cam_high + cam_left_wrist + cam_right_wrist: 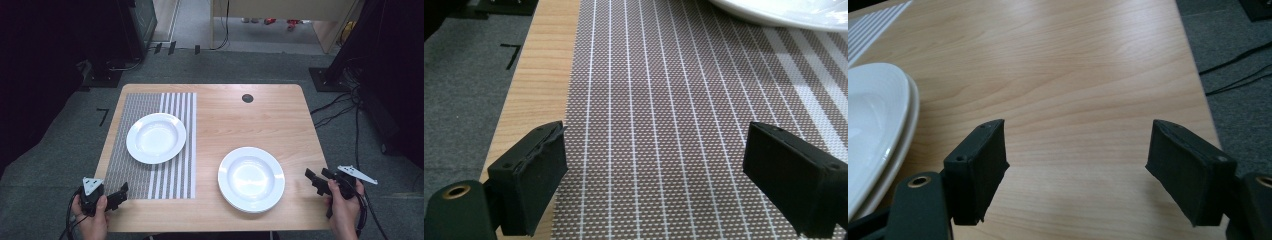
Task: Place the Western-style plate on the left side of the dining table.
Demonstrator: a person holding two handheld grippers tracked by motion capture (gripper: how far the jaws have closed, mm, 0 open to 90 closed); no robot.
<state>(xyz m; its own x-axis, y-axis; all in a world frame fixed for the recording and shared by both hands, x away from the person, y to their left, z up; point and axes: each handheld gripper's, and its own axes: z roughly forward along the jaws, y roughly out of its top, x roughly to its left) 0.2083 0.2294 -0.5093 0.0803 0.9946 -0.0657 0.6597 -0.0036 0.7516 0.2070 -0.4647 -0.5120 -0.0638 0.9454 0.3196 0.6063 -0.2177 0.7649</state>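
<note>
A white plate (pixel 156 137) lies on the striped grey placemat (pixel 150 170) at the table's left; its rim (pixel 784 12) shows at the top of the left gripper view. A stack of white plates (pixel 251 178) rests on bare wood at the front right, and its edge (pixel 878 135) shows at the left of the right gripper view. My left gripper (pixel 122 191) hovers open over the mat's front left corner, jaws wide apart over the weave (pixel 654 165). My right gripper (pixel 316 178) stands open at the table's right edge, beside the stack, with nothing between its jaws.
The wooden table (pixel 240 125) has a dark round grommet (pixel 247 98) near its far edge. Grey carpet surrounds it, with cables (pixel 340 107) on the floor at the right and dark stands at the back.
</note>
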